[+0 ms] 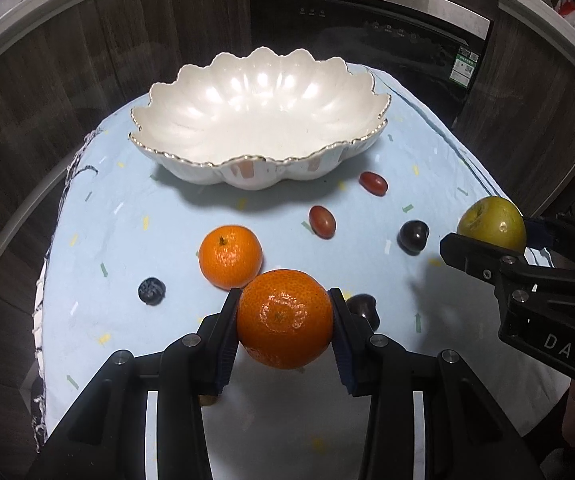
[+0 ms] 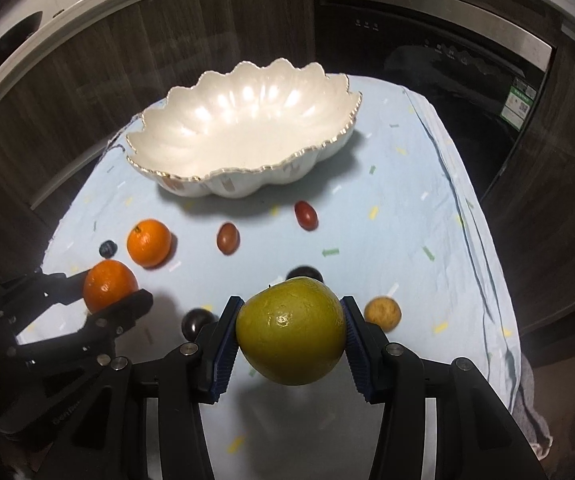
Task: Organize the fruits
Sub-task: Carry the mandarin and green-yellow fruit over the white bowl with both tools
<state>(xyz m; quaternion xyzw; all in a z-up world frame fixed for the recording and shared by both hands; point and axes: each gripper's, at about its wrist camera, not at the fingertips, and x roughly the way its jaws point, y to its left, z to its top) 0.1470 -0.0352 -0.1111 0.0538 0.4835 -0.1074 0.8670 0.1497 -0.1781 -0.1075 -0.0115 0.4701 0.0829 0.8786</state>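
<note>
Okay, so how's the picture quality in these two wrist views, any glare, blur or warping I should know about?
Left wrist view: strong fisheye bending of the counter edge, bright glare patches inside the white bowl, a sharp highlight on the held orange, and soft shadows under the fruit. Right wrist view: the same warping, glare in the bowl, and slight softness on the tablecloth pattern.

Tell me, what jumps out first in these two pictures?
Each gripper clamps a fruit above the blue cloth: the left gripper an orange, the right gripper a green citrus. Behind them sits an empty white scalloped bowl.
</note>
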